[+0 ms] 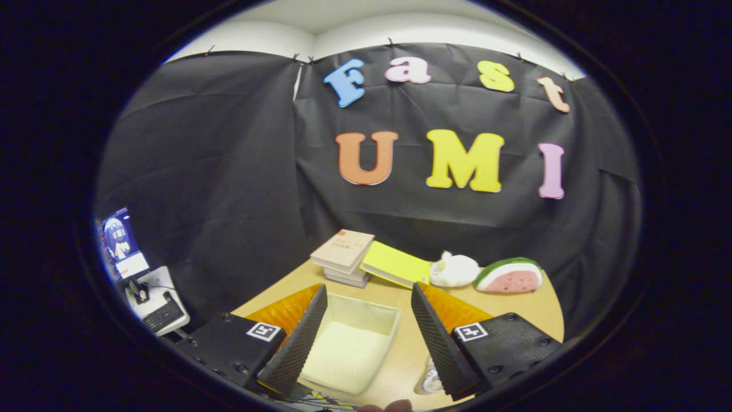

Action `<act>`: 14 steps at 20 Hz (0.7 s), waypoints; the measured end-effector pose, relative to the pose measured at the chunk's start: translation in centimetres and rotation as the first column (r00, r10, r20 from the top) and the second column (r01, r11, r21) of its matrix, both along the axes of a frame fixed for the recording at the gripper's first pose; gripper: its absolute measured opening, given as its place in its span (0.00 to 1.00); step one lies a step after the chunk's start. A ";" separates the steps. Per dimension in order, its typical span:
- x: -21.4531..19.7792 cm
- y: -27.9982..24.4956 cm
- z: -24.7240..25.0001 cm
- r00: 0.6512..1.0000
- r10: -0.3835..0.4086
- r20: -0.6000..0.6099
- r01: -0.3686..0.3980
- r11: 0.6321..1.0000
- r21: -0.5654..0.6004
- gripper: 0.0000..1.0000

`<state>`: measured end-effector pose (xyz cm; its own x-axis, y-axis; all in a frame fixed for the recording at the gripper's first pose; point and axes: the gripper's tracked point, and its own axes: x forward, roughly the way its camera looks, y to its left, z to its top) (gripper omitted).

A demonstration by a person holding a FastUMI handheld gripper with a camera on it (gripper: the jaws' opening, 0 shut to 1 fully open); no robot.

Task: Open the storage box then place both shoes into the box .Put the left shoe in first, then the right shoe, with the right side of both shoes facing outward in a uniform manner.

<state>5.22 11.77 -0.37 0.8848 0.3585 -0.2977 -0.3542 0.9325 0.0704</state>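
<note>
Between fingers of hand-held gripper (366, 337), spread wide: open storage box (351, 343); book (343, 249) cover unreadable.

Gripper (366, 337) hangs over the table (514, 309) w/ fingers spread wide, nothing between them but the open storage box (349, 343) below; its mouth is unblocked and its inside is bare. Far side is crowded: stack of books (343, 254), yellow book (394, 264), white plush toy (454, 270) and watermelon-slice toy (509, 276) line the far edge. Bare tabletop lies between box and that row. A shoe (430, 380) sits near right, partly hidden under the right finger.
</note>
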 end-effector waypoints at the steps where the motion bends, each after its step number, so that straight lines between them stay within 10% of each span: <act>1: 0.0 -2.7 -0.9 0.999 -0.043 -0.010 0.043 0.999 -0.012 0.95; 7: 0.3 -13.4 -9.7 0.965 -0.192 -0.179 0.188 0.981 -0.043 0.95; 14: 3.2 -14.5 -20.4 0.895 -0.143 -0.423 0.124 0.990 -0.072 0.95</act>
